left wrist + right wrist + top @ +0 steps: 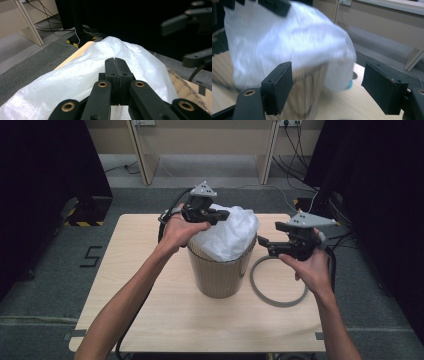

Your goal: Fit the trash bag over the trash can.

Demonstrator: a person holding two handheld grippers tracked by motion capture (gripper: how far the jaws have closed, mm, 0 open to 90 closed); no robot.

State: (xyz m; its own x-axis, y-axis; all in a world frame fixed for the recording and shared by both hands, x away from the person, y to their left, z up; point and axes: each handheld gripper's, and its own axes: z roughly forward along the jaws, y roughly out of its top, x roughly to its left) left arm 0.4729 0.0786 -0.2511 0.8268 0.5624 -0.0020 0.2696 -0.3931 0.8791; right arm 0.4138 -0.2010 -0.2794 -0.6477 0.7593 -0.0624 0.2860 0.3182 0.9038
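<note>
Where grey carpet [45,285] surrounds it, wooden table [165,315] (left claw [220,215] clenched on bag [235,232], right claw [263,246] released).

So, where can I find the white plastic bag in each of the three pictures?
High view: the white plastic bag bulges from the top of the ribbed bin, centre.
Left gripper view: the bag spreads across the lower middle, behind the closed jaws.
Right gripper view: the bag covers the upper left, blurred, over the bin.
Shared landmark: the wooden table.
</note>
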